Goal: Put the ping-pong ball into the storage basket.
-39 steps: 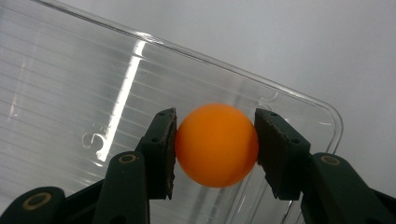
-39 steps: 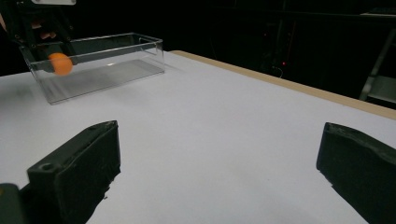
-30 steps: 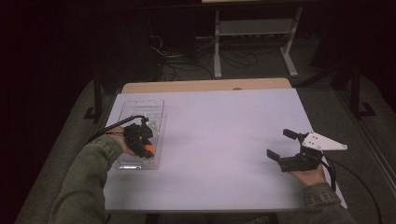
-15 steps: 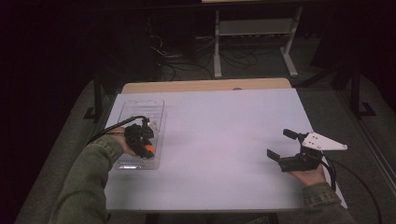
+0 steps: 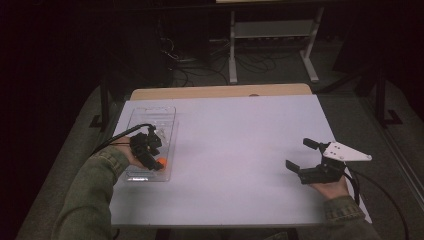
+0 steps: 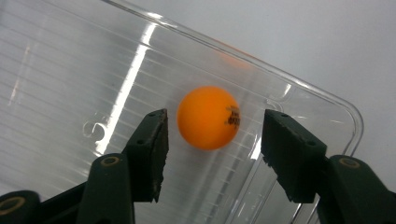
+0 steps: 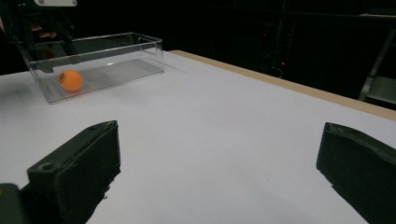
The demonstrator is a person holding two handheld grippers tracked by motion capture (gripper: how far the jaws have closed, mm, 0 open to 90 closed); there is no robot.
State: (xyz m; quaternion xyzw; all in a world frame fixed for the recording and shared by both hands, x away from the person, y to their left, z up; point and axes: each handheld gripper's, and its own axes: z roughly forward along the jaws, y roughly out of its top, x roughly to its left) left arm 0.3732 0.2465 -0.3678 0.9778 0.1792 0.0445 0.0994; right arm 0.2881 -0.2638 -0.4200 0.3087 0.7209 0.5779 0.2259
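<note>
An orange ping-pong ball (image 6: 208,117) lies on the floor of a clear plastic box (image 6: 327,93) at the table's left side. My left gripper (image 6: 215,119) points down into the box (image 5: 150,112) with the ball (image 5: 161,161) between its jaws. The jaws have just been opening. A gap shows on each side of the ball, so the pads do not press on it. My right gripper (image 5: 299,154) rests open at the table's right front, held in a hand, with nothing between its jaws. In the right gripper view (image 7: 219,135) the ball (image 7: 71,80) sits in the far box (image 7: 140,42).
A white table top (image 5: 240,150) spreads wide between the two hands. A wooden strip (image 5: 220,91) runs along its far edge. Beyond it stand a metal shelf frame (image 5: 272,30) and loose cables on a dark floor.
The left gripper's jaws have parted and let go of the orange ball, which now rests in the box. Neither hand has shifted.
</note>
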